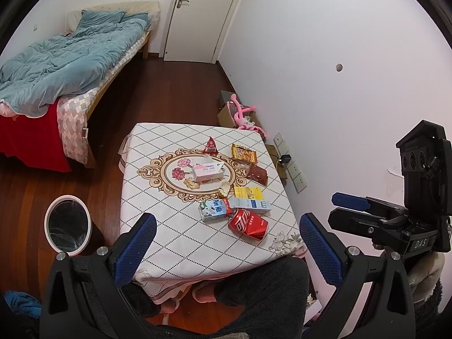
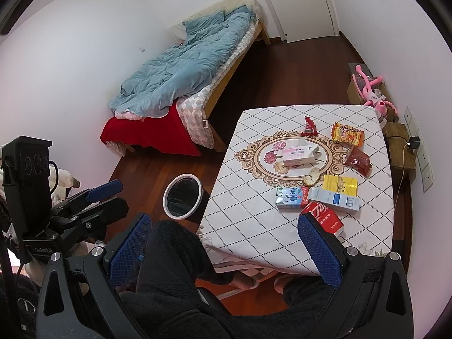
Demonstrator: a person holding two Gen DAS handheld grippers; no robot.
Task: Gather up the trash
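Litter lies on a table (image 1: 169, 226) with a diamond-pattern cloth: a crushed red cola can (image 1: 248, 223) (image 2: 322, 217), a milk carton (image 1: 213, 210) (image 2: 291, 197), a white and blue box (image 1: 250, 204), a yellow box (image 1: 248, 192), snack packets (image 1: 244, 153) and food scraps (image 1: 224, 189) around a tissue box (image 1: 207, 171). A white-rimmed bin (image 1: 67, 226) (image 2: 183, 196) with a black liner stands on the floor left of the table. My left gripper (image 1: 228, 251) hangs open above the table's near edge. My right gripper (image 2: 226, 251) is open too, with the can beside its right finger.
A bed (image 1: 70, 65) with a blue quilt fills the far left, and a shut door (image 1: 197, 14) is behind it. A cardboard box with a pink toy (image 1: 240, 113) and a power strip (image 1: 291, 163) line the right wall. A person's dark fleece-clad knees (image 2: 175, 268) sit below the grippers.
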